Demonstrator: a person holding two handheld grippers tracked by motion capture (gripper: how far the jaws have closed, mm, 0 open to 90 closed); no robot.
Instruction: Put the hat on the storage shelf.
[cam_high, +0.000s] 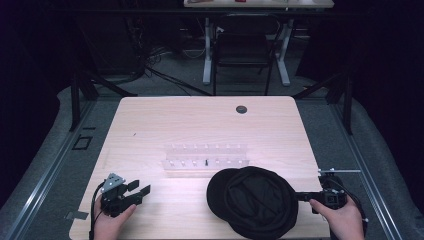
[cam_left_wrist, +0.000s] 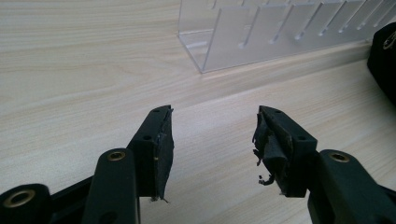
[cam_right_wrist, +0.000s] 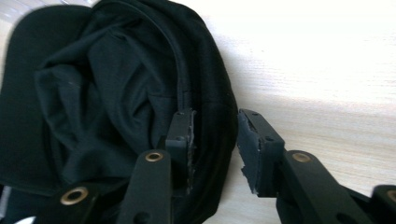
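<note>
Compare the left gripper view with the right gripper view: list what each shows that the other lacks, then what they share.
Left gripper view alone: the clear acrylic rack with its row of slots, and the left gripper, jaws apart over bare wood with nothing between them.

Right gripper view alone: the black cap's inside lining, and the right gripper, one jaw inside the cap, the other outside its rim, a gap showing between.

Both: the light wooden table and the black cap, just an edge in the left gripper view.

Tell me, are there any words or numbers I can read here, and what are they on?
No words or numbers can be read.
Cap: a small pale mark shows at its edge in the left gripper view, too cut off to read.
Clear rack: no writing.
Table: no writing.
</note>
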